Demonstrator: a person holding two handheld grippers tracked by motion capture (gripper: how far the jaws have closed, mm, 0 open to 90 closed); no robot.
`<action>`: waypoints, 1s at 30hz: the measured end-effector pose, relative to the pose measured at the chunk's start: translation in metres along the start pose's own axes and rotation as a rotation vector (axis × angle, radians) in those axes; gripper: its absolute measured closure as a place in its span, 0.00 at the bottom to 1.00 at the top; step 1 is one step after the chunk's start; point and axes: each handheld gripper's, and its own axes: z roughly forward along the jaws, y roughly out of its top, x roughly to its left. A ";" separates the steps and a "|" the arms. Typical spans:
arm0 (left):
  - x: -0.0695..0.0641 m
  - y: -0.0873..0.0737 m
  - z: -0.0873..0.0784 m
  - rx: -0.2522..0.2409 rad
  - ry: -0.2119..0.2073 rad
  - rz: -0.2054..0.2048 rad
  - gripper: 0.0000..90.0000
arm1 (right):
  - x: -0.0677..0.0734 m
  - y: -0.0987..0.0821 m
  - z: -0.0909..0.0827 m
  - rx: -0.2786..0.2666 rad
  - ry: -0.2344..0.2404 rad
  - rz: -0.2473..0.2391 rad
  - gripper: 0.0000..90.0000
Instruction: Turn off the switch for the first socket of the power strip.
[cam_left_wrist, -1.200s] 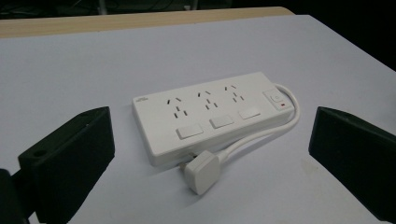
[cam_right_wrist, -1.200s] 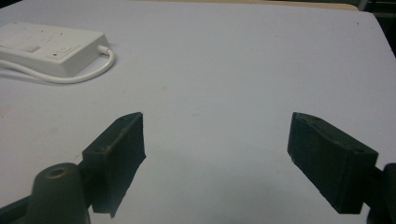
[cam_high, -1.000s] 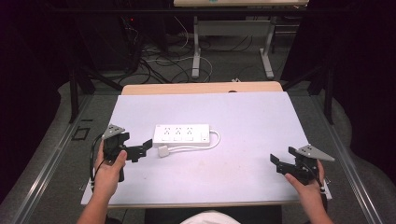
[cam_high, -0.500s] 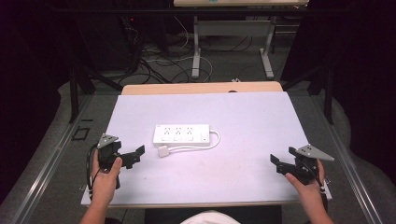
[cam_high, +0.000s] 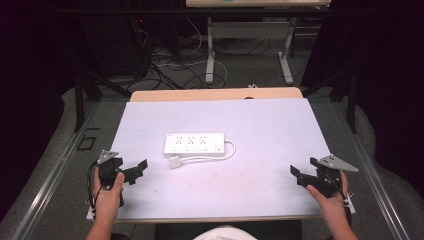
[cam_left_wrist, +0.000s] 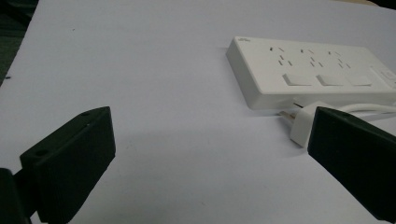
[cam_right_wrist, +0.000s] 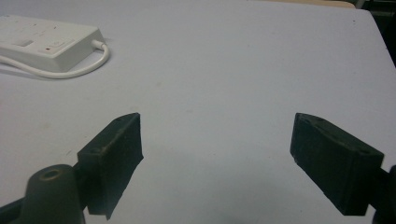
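left gripper (cam_high: 136, 170): near left corner of the table, held in the person's left hand (cam_high: 107, 192); jaws spread wide, nothing between them. Own view looks across at strip and plug.
table (cam_high: 150, 125): white top, wooden edge at far side; bare except strip and cord.
plug (cam_high: 175, 162): white, lies flat just in front of the strip's left end, prongs toward the strip in the left gripper view (cam_left_wrist: 299, 122); whether prongs touch the strip, cannot tell. Judgement: small, light, rigid; pinch across its flat body, not the prongs.
power strip (cam_high: 194, 143): white, three socket groups, lies flat at table centre, long side across; well apart from both grippers. Judgement: hard plastic, light, stiff, smooth so may slip; best pinched across the narrow width near one end.
rocker switches (cam_left_wrist: 325, 80): row below the sockets, left gripper view.
cord (cam_high: 220, 156): white, leaves right end of the strip, loops back along the front to the plug. Judgement: springy, will drag the plug if the strip is lifted.
writing: faint mark at the strip's top-left corner, left gripper view; too small to read. No brand legible.
right gripper (cam_high: 304, 172): near right corner, in right hand (cam_high: 330, 200); jaws wide apart, empty, pointing toward the strip.
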 end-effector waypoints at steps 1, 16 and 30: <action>0.002 -0.001 0.001 -0.008 0.004 -0.001 0.01 | 0.000 0.000 0.000 -0.002 0.000 0.000 0.18; 0.011 -0.010 0.010 0.051 0.008 0.009 0.01 | -0.002 -0.001 0.001 0.010 0.005 0.000 0.18; 0.012 -0.012 0.013 0.070 0.016 -0.007 0.01 | -0.002 -0.002 0.004 0.030 0.004 0.000 0.18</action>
